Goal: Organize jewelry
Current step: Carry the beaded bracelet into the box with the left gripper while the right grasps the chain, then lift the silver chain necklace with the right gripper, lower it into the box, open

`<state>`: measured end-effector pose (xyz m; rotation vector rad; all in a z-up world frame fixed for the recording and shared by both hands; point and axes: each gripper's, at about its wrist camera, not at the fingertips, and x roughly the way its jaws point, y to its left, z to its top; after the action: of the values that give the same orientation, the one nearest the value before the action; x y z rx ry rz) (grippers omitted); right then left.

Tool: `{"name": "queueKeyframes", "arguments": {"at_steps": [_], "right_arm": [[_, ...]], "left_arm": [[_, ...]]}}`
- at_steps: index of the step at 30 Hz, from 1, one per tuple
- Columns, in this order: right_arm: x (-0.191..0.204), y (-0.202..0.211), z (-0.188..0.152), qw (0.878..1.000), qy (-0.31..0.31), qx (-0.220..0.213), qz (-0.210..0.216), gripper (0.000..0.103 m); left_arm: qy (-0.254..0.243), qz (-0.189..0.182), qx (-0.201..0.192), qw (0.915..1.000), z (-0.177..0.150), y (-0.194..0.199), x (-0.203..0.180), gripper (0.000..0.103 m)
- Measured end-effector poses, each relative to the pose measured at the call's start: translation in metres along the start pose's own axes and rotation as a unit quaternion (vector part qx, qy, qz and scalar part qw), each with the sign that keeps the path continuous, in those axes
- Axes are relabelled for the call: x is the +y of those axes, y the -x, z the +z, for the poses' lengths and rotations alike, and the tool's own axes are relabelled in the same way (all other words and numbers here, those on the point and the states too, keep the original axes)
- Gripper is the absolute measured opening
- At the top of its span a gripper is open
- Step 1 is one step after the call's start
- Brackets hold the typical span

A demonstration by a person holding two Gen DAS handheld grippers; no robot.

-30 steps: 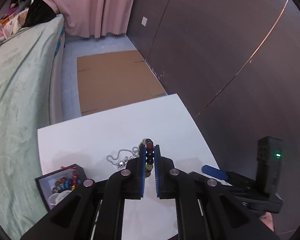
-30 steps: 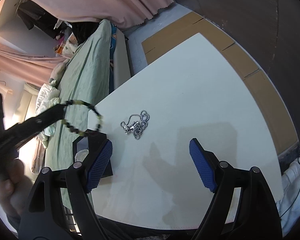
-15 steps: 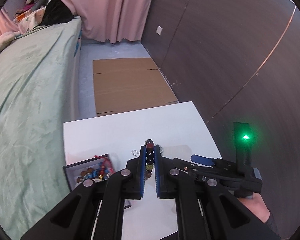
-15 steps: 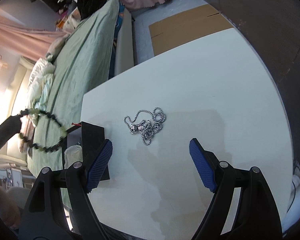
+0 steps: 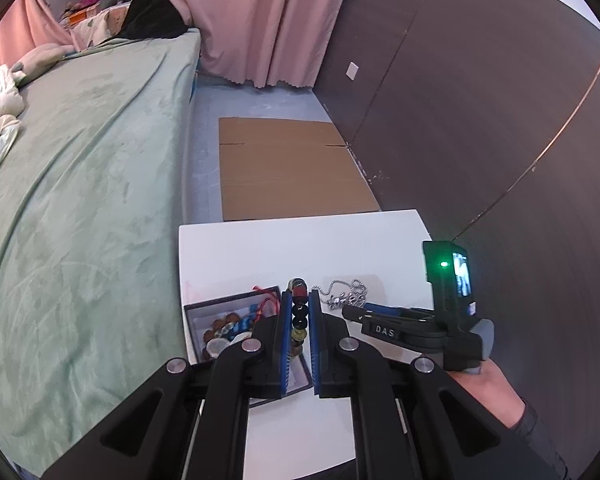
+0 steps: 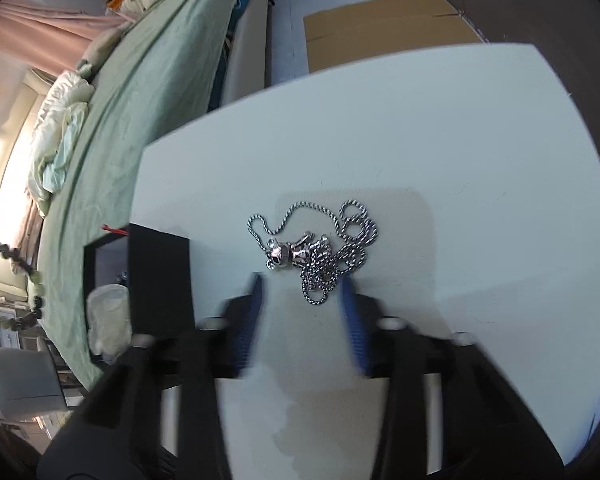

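My left gripper is shut on a bracelet of dark and pale beads and holds it above the open black jewelry box, which has several beaded pieces inside. The bracelet's loop hangs at the left edge of the right wrist view, beside the box. A silver chain necklace with a pendant lies bunched on the white table. My right gripper is low over it, blurred, its jaws closing. The chain's lower loop lies between the blue pads, which do not press on it. The necklace and right gripper also show in the left wrist view.
A green bed runs along the table's left side. Flat cardboard lies on the floor beyond the table's far edge. A dark wall stands to the right and a pink curtain hangs at the back. A hand holds the right gripper.
My left gripper has carried the bracelet from above the necklace over to the black box. My right gripper has sunk toward the necklace, and its jaws have narrowed from wide open.
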<state>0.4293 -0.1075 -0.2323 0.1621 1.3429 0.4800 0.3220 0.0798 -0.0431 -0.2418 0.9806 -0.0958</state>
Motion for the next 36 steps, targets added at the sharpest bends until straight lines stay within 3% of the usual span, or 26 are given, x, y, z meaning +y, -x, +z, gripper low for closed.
{"name": "queueKeyframes", "arguments": {"at_steps": [3, 17, 18, 21, 22, 26, 30, 36], "right_arm": [[-0.001, -0.003, 0.000, 1.000, 0.002, -0.008, -0.007, 0.004], [0.017, 0.092, 0.001, 0.994, 0.026, -0.105, 0.030, 0.004], [0.023, 0.097, 0.001, 0.993, 0.029, -0.110, 0.031, 0.004], [0.034, 0.123, 0.003, 0.989, 0.043, -0.134, 0.037, 0.004], [0.039, 0.133, 0.004, 0.988, 0.048, -0.143, 0.040, 0.004], [0.055, 0.164, 0.005, 0.982, 0.064, -0.170, 0.049, 0.004], [0.076, 0.197, 0.006, 0.975, 0.085, -0.196, 0.057, 0.004], [0.104, 0.251, 0.006, 0.961, 0.114, -0.242, 0.067, 0.004]], "left_arm": [[0.007, 0.001, 0.004, 1.0000, -0.006, -0.003, 0.006, 0.006], [0.049, 0.005, 0.044, 0.9978, -0.030, -0.044, 0.029, 0.008], [0.056, 0.006, 0.050, 0.9972, -0.032, -0.047, 0.031, 0.015], [0.062, 0.011, 0.037, 0.9973, -0.035, -0.045, 0.035, 0.052], [0.061, 0.012, 0.032, 0.9976, -0.035, -0.043, 0.034, 0.056], [0.059, 0.012, 0.029, 0.9978, -0.036, -0.039, 0.035, 0.060], [0.057, 0.010, 0.014, 0.9982, -0.036, -0.028, 0.035, 0.074], [0.058, 0.005, -0.011, 0.9982, -0.032, -0.006, 0.037, 0.081]]}}
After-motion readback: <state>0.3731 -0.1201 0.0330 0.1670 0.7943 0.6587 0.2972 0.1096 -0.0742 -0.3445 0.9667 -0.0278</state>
